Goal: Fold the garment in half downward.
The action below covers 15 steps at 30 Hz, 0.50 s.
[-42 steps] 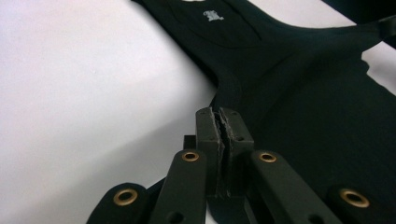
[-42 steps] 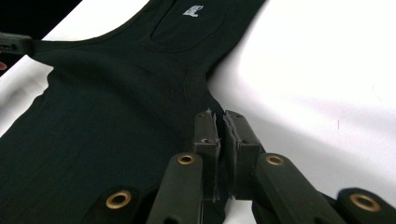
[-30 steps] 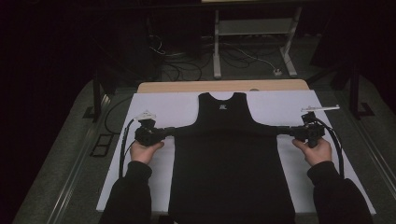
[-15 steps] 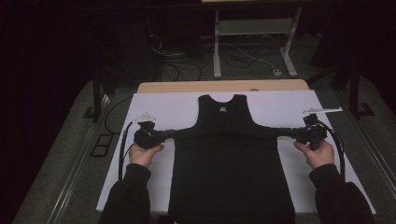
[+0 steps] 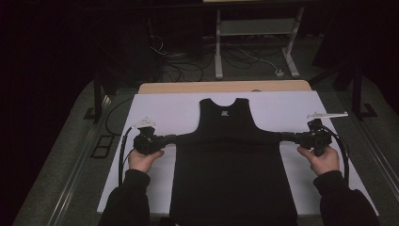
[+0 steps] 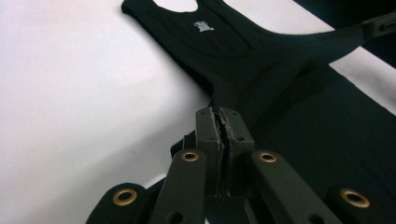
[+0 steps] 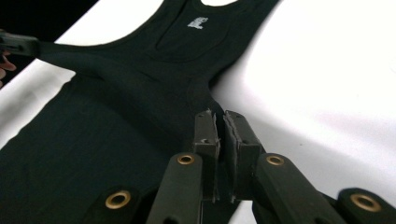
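Observation:
A black sleeveless top (image 5: 234, 165) lies flat on a white sheet (image 5: 164, 108), neck away from me, with a small white print (image 5: 225, 113) below the collar. My left gripper (image 5: 173, 138) is shut on the fabric at the top's left armhole corner and pulls it out sideways. The right gripper (image 5: 285, 136) is shut on the opposite armhole corner, also drawn out to the side. In the left gripper view the jaws pinch black cloth (image 6: 224, 100) at their tips (image 6: 220, 114). The right gripper view shows the same pinch (image 7: 219, 116) on the top (image 7: 116, 135).
The white sheet covers a wooden table (image 5: 226, 86) whose far edge shows bare. Beyond it stand a white desk frame (image 5: 254, 33) and loose cables (image 5: 188, 56) on a dark floor. A black cable (image 5: 123, 150) loops from the left gripper.

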Available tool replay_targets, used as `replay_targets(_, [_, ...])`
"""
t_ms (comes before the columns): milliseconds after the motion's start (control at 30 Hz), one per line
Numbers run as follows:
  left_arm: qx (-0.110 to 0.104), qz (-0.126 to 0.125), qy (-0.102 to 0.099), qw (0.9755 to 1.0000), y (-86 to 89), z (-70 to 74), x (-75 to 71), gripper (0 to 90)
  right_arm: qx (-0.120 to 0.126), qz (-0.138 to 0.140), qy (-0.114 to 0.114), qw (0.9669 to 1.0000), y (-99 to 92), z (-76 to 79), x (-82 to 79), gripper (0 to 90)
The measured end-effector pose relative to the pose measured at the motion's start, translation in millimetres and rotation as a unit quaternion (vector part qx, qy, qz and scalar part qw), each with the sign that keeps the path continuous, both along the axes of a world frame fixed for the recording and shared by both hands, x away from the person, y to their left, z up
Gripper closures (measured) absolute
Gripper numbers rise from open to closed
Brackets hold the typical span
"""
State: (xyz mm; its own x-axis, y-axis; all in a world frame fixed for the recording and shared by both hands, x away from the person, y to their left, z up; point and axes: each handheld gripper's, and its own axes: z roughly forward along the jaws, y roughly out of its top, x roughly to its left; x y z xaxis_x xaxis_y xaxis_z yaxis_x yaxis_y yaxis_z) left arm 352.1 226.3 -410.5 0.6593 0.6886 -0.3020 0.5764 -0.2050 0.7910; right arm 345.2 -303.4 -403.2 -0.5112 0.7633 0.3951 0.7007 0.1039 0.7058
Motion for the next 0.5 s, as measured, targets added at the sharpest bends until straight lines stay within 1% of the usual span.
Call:
replay_targets(67, [0.004,-0.003,-0.001,1.0,-0.1,-0.6,-2.3,86.0,-0.001,0.002,0.001,1.0,0.3,-0.3,-2.4,82.5])
replay_targets(300, [0.005,-0.011,0.004,0.9999,0.2,-2.4,-11.8,86.0,-0.001,0.002,0.007,1.0,0.2,-2.4,-9.5,82.3])
replay_targets(433, [0.008,-0.016,0.003,0.9998,0.8,-3.3,-16.5,86.0,-0.003,0.006,0.008,0.9999,1.0,-1.0,-13.2,82.3])
replay_targets(500, [0.009,-0.016,0.005,0.9998,0.6,-3.9,-18.4,86.0,-0.003,0.005,0.01,0.9999,1.6,0.0,-15.1,82.3])
